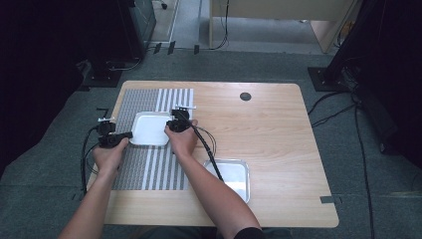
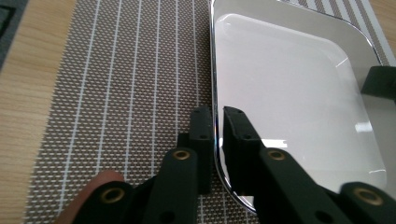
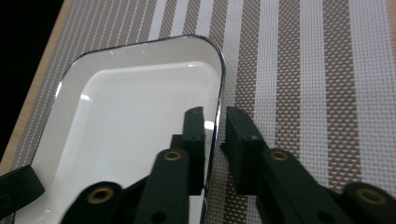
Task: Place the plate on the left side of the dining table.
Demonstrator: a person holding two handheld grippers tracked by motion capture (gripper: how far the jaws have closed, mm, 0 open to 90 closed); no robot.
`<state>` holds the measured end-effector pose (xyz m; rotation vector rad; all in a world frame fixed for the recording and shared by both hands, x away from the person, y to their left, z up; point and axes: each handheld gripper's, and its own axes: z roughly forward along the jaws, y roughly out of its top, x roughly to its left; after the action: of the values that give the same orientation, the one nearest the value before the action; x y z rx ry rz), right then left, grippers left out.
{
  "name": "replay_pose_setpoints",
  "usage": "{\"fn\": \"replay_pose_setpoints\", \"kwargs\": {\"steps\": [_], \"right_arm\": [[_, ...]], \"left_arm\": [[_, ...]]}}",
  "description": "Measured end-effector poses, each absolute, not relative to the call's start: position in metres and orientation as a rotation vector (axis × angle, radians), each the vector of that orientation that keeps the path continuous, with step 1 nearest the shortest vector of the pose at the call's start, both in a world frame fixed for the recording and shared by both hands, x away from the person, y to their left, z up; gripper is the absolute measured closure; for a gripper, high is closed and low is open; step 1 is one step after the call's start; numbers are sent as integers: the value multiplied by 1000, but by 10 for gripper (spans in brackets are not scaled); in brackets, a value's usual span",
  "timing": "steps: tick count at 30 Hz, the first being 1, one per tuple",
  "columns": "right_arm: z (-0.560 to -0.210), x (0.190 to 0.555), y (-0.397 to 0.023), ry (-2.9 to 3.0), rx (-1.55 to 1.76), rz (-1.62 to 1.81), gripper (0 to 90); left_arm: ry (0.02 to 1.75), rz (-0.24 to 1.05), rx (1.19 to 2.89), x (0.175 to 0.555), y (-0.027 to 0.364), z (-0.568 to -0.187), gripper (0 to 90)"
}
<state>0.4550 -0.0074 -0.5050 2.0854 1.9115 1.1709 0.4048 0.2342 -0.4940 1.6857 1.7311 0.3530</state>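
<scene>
1. The tray (image 1: pixel 149 128) lies flat on the striped mat (image 1: pixel 149 169), far end of the counter (image 1: pixel 278 149).
2. Left gripper (image 2: pixel 212 122) and right gripper (image 3: pixel 215 123) straddle opposite rims, fingers slightly apart, not clamping.
3. Spread the fingers wider before withdrawing, so neither rim snags.
4. Back both out level and together.

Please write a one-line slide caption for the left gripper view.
Left gripper straddles the rim of the white tray on the striped placemat, jaws slightly apart.
</scene>
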Motion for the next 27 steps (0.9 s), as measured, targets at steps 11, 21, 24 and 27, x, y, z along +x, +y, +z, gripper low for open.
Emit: {"fn": "replay_pose_setpoints", "kwargs": {"steps": [11,21,24,27], "right_arm": [[-488,442,-26,1912,1822,1182,546],[-481,426,-57,1958,1749,1190,316],[-478,419,-66,2005,1706,1193,287],[-475,412,-76,2021,1680,1202,283]], "left_arm": [[1656,404,1703,387,224,-480,390],[1533,398,1702,365,214,-467,207],[1547,402,1690,357,212,-467,192],[1543,412,1694,350,210,-468,179]]}}
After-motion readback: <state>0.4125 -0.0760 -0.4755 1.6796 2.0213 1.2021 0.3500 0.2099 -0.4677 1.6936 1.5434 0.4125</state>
